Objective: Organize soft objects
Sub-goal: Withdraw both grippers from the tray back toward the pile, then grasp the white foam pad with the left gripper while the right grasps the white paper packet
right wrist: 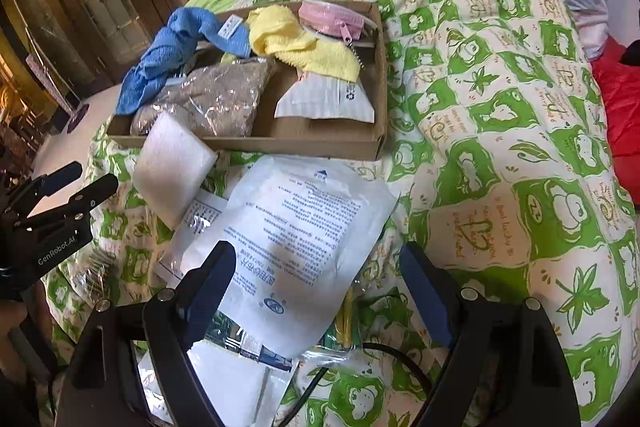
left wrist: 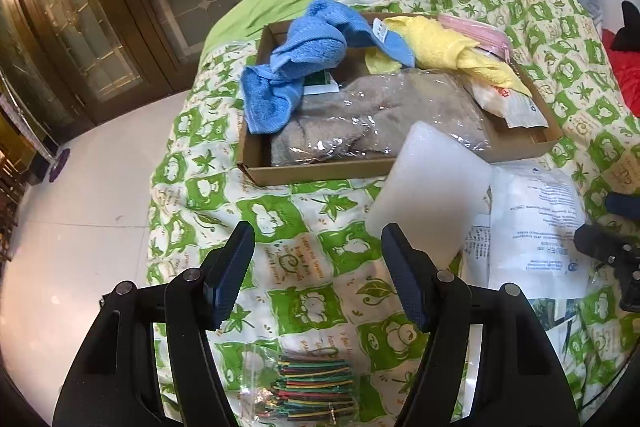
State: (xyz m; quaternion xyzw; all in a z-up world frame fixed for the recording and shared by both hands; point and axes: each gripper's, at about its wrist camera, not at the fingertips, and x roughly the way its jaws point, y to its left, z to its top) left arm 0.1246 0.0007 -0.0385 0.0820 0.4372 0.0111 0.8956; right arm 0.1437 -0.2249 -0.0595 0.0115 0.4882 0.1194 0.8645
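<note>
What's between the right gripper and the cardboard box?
In the right wrist view, a white printed packet lies between the right gripper and the cardboard box, on the quilt.

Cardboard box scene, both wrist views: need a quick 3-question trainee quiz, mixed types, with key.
1. True or false: the blue towel lies wholly inside the cardboard box.
2. Multiple choice: where is the white foam block? A) in the middle of the box B) on the quilt, leaning against the box's near wall C) held in the right gripper
3. Fill in: the pink zip pouch sits in the box beside the ____ towel.

Key: 1 false, it hangs over the box's wall. 2 B. 3 yellow.
</note>
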